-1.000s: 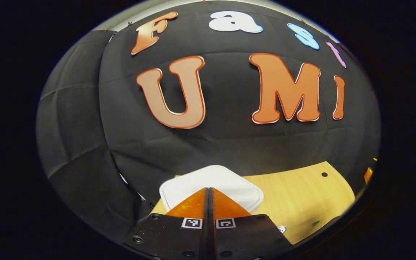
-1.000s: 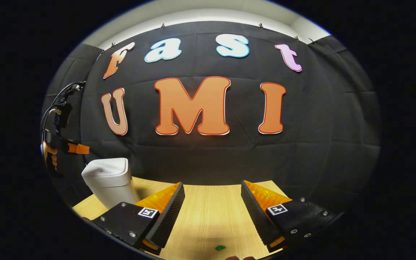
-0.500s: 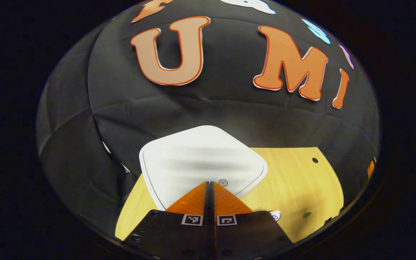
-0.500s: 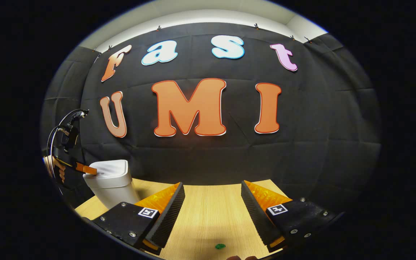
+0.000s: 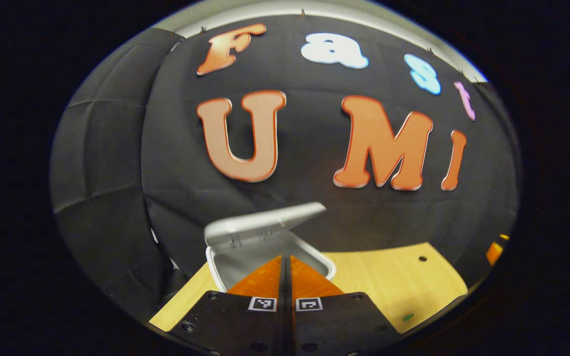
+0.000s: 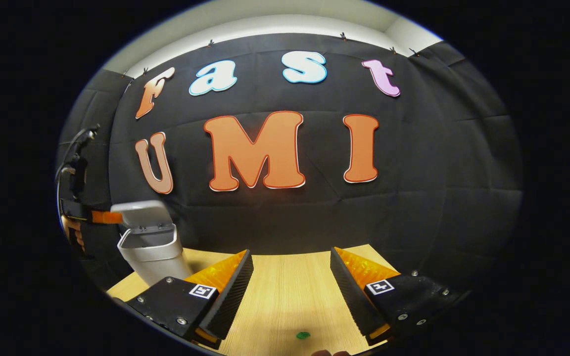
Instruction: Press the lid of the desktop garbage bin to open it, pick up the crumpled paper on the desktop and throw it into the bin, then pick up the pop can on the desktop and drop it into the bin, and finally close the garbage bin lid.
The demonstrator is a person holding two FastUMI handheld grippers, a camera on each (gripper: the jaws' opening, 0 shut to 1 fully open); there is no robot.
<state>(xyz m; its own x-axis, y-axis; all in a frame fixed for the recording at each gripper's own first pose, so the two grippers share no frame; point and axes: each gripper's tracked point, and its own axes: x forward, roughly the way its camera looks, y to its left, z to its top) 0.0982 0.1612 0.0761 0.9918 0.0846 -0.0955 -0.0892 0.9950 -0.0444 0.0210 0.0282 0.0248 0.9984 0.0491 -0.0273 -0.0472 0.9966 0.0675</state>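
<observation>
Bin [image 5: 245, 262] at worktop [image 5: 389, 282] left-rear corner with lid [image 5: 265, 222] only partly raised, left tool [image 5: 285, 259] closed empty just over its rim, right tool [image 6: 290, 277] open empty; risk: lid drops back or tool knocks bin.

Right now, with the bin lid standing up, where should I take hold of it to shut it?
Probably take the lid by its raised free edge, the thin lip farthest from where it hinges on the bin. Come from above and pinch across that lip; the flat, tilted panel offers no other narrow part.
</observation>
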